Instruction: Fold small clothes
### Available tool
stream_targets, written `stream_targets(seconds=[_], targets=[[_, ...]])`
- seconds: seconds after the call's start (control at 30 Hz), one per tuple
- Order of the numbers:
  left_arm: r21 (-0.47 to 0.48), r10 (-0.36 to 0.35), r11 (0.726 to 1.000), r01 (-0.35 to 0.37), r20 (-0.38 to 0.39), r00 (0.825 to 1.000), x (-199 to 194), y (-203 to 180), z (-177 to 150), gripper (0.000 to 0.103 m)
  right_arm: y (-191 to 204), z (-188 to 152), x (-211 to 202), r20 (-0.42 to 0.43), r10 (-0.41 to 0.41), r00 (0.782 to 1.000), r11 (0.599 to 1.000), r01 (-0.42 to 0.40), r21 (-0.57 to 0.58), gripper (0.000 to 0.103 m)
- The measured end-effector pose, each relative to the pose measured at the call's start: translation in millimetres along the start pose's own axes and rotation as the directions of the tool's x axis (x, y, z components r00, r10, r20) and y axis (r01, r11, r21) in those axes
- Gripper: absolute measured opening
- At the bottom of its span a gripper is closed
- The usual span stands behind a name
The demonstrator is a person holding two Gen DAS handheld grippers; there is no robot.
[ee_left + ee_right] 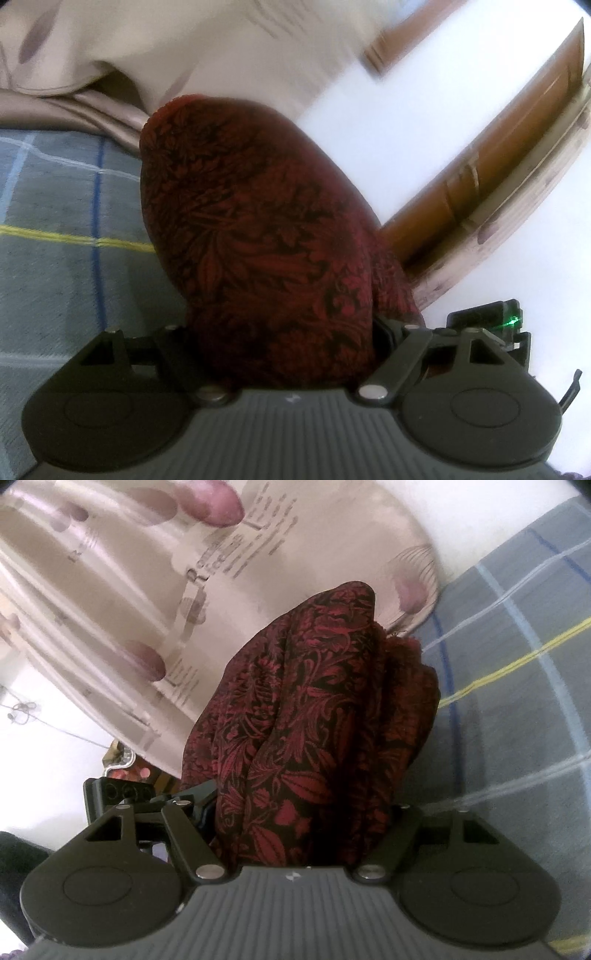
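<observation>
A dark red garment with a black leaf pattern (258, 229) fills the middle of the left wrist view, bunched up between the fingers of my left gripper (284, 332), which is shut on it. The same red patterned garment (306, 720) hangs in folds in the right wrist view, pinched in my right gripper (299, 812), which is shut on it. Both sets of fingertips are hidden by the cloth. The garment is held up above a grey plaid bedsheet (62, 221).
The plaid sheet (517, 701) has blue, white and yellow lines. A beige curtain with purple flowers and print (147, 609) hangs behind. The beige curtain (110, 44), a white wall and a wooden frame (498, 177) show in the left wrist view.
</observation>
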State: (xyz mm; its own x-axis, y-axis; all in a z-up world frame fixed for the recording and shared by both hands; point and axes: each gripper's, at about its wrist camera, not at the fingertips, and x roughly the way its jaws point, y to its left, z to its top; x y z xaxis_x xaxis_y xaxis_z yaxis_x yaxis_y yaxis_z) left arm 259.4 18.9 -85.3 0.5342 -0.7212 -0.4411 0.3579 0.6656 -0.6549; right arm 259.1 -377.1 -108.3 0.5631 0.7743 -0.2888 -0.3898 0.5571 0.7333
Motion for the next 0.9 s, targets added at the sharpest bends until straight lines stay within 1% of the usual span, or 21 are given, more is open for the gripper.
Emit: stream_targets(seconds=[0.27,0.57,0.8,0.9], targets=[[-0.011,0.031,0.999,-0.031,-0.003,1.0,-17,-2,-8,0.082,26,-29,9,-0.016,0.003,1.0,1.0,-0.003,0.013,0.074],[-0.008,0.049,0.999,-0.049,-0.02,0.999,-29,-2,-19,0.082,43,-62,11,-0.029,-0.008,1.0,0.999,0.009,0.033,0.074],[-0.006,0.047,0.999,-0.047,-0.017,0.999,-38,-3,-23,0.082,55,-79,13,-0.03,-0.009,1.0,0.999,0.01,0.039,0.074],[-0.008,0.046,0.999,-0.046,-0.016,0.999,-35,-4,-21,0.082,61,-83,14,-0.032,-0.012,0.999,0.999,0.013,0.031,0.074]])
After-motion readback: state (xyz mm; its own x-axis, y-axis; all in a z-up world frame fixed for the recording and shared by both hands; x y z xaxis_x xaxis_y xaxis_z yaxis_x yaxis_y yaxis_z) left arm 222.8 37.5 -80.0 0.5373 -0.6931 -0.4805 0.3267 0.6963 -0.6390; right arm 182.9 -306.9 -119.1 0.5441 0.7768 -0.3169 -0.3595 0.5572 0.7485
